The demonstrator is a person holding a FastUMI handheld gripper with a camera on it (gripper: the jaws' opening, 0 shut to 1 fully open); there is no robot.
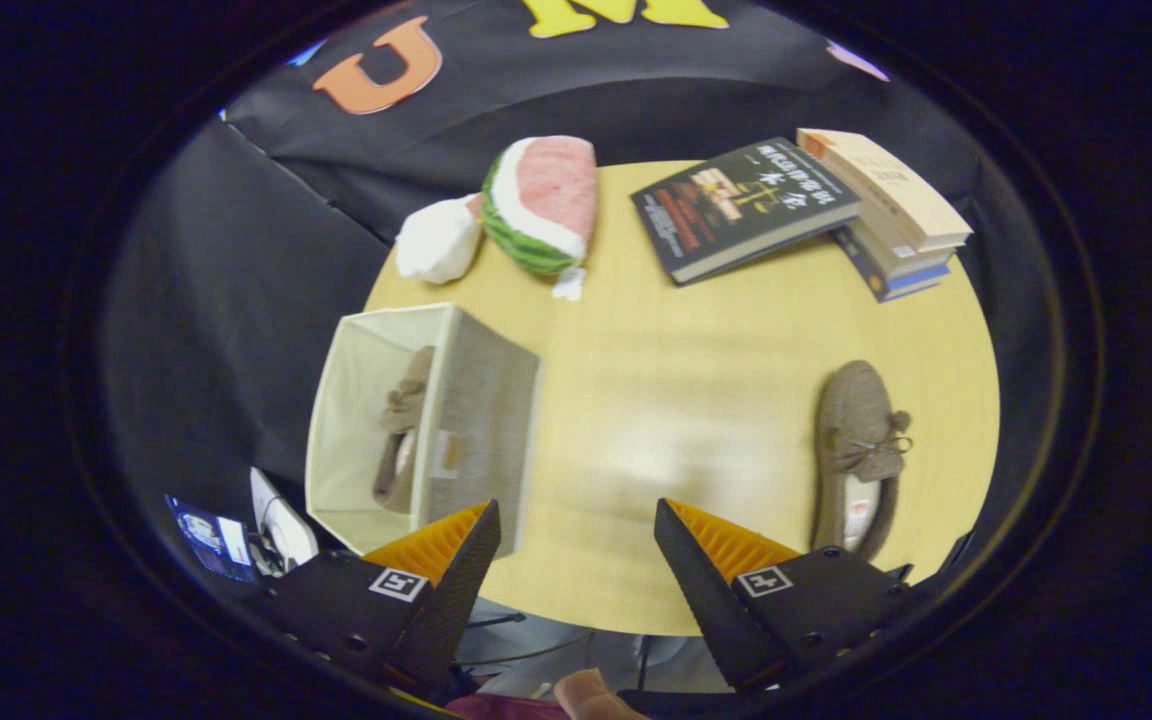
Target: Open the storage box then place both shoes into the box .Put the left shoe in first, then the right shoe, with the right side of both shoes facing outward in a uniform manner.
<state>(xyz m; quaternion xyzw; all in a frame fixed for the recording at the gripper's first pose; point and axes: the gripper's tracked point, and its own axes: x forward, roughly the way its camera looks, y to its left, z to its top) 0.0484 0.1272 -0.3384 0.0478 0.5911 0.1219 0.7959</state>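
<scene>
Gripper view: gripper (576,550) spread wide, empty above table (656,400); one shoe (398,432) in left box (436,420), other shoe (856,455) waiting right.

Nothing legible is showing. The dark book (742,205) lying on the tabletop (676,400) is carrying printed characters on its cover (too blurred to make out). The spines in the stack of books (891,215) just beside the dark book are bearing lettering too small to read.
</scene>
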